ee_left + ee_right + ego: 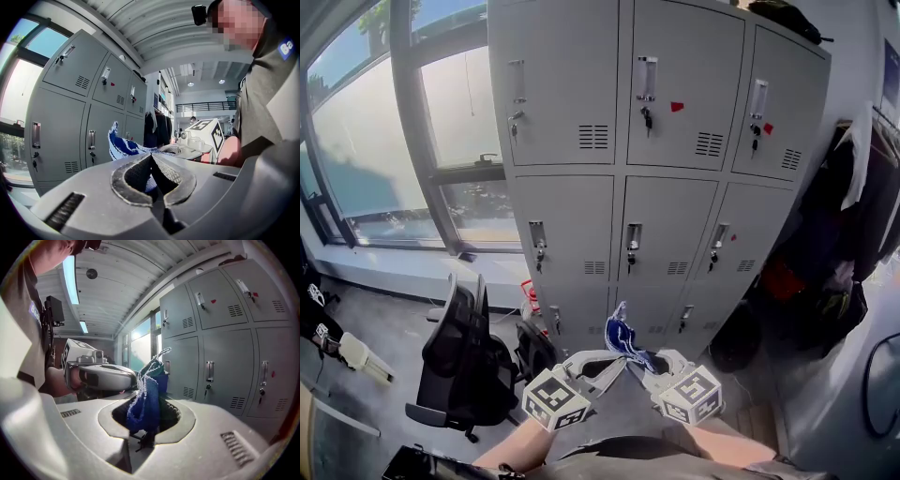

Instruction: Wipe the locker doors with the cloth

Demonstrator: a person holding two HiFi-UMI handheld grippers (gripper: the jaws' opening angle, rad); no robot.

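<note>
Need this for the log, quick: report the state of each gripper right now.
Left gripper: jaws closed on the blue cloth.
Right gripper: jaws closed on the blue cloth too.

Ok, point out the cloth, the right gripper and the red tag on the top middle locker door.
cloth [622, 337], head view, on its blue upstanding fold.
right gripper [147, 420], right gripper view, midway between its fingertips, shut on the cloth.
red tag [676, 106], head view, centre of the tag.
</note>
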